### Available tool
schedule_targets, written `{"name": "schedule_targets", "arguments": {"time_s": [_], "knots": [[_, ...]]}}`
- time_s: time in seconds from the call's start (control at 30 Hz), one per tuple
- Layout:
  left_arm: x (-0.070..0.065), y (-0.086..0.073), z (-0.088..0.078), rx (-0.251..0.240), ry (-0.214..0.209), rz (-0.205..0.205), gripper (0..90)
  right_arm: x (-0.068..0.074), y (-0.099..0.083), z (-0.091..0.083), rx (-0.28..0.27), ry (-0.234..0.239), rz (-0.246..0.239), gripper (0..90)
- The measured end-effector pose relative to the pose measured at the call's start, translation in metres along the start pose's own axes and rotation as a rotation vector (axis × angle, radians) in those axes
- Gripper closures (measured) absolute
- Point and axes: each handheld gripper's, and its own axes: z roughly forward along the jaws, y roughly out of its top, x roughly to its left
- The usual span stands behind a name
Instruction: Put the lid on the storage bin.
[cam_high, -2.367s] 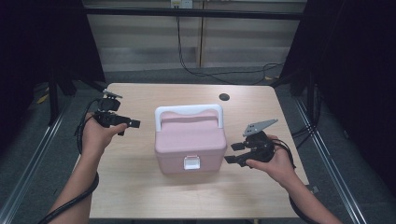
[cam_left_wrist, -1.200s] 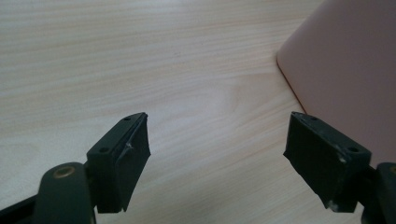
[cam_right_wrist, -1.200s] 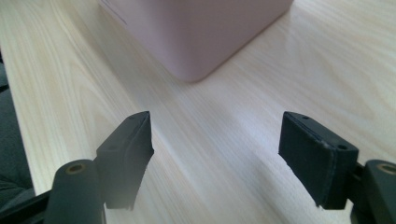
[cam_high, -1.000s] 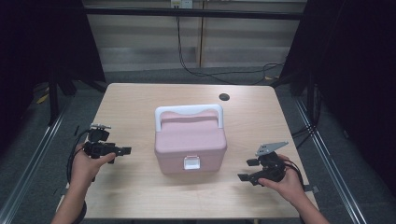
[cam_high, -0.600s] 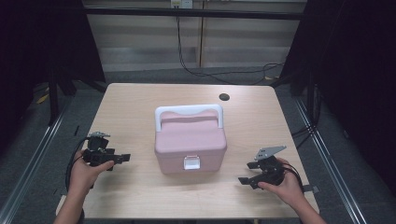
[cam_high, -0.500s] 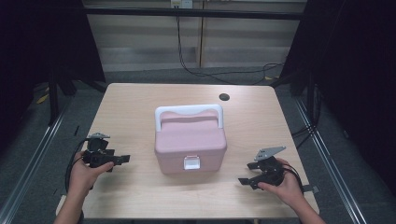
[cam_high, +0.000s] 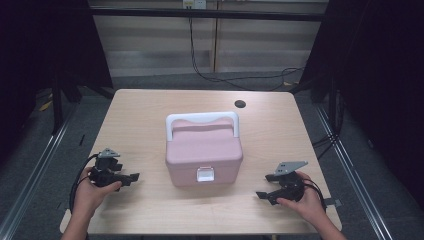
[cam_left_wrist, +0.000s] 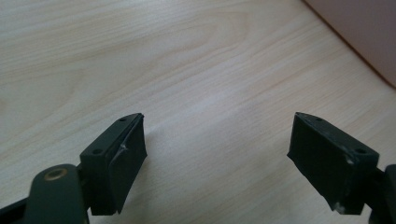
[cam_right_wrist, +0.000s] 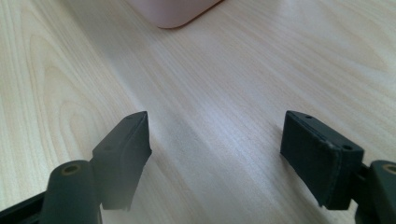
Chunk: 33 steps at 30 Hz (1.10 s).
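Looking at the pink box (cam_high: 204, 154) sitting mid-table, I'd guess a one-sided grab would skid it or leave the latch shut, since it's smooth plastic. Left gripper (cam_high: 131, 177) and right gripper (cam_high: 261, 193) hang low near the front edge, either side of it, jaws spread, holding nothing, both aimed inward.

Table (cam_high: 150, 115): pale wood-grain top, smooth, low sheen (looks like laminate, can't confirm). Pink box (cam_high: 204, 152): moulded plastic, smooth, satin; white handle (cam_high: 201, 120) and front latch (cam_high: 204, 174) look like the same plastic. Left gripper (cam_left_wrist: 217, 154) and right gripper (cam_right_wrist: 215, 149): matt black plastic jaws, pads scuffed at the edges; grey plate (cam_high: 290, 166) on top, matt.
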Motion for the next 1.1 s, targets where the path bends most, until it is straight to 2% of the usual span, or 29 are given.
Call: {"name": "schedule_targets", "arguments": {"time_s": [0.07, 0.2, 0.23, 0.27, 0.33, 0.4, 0.5, 0.57, 0.6, 0.73, 0.9, 1.1], "knots": [[0.001, -0.002, 0.0, -0.005, -0.003, 0.014, 18.1, 0.0, -0.001, 0.001, -0.009, -0.003, -0.019, 23.1], [0.006, -0.007, 0.001, -0.014, 0.016, 0.04, 18.1, 0.002, -0.004, 0.002, -0.024, -0.024, -0.043, 22.6], [0.007, -0.009, 0.002, -0.023, 0.014, 0.036, 18.1, 0.003, -0.005, 0.002, -0.027, -0.03, -0.052, 22.6], [0.009, -0.01, 0.002, -0.02, 0.017, 0.061, 18.1, 0.003, -0.005, 0.002, -0.035, -0.033, -0.058, 22.5], [0.011, -0.013, 0.004, -0.042, 0.017, 0.069, 18.1, 0.003, -0.007, 0.002, -0.043, -0.033, -0.058, 22.5], [0.013, -0.014, 0.004, -0.047, 0.036, 0.105, 18.0, 0.002, -0.008, 0.003, -0.057, -0.038, -0.058, 22.5], [0.016, -0.016, 0.005, -0.064, 0.037, 0.126, 17.3, 0.002, -0.01, 0.004, -0.073, -0.044, -0.076, 21.7], [0.015, -0.017, 0.006, -0.077, 0.034, 0.118, 16.6, 0.002, -0.011, 0.004, -0.078, -0.049, -0.073, 21.6], [0.016, -0.017, 0.006, -0.071, 0.033, 0.132, 15.8, 0.002, -0.011, 0.004, -0.078, -0.051, -0.075, 21.5], [0.017, -0.019, 0.007, -0.091, 0.034, 0.146, 15.1, 0.002, -0.011, 0.004, -0.078, -0.05, -0.076, 21.0], [0.018, -0.022, 0.009, -0.121, 0.027, 0.147, 11.8, 0.002, -0.01, 0.004, -0.076, -0.051, -0.076, 20.4], [0.018, -0.021, 0.01, -0.11, 0.018, 0.158, 7.5, 0.002, -0.01, 0.004, -0.076, -0.049, -0.078, 19.4]]}}
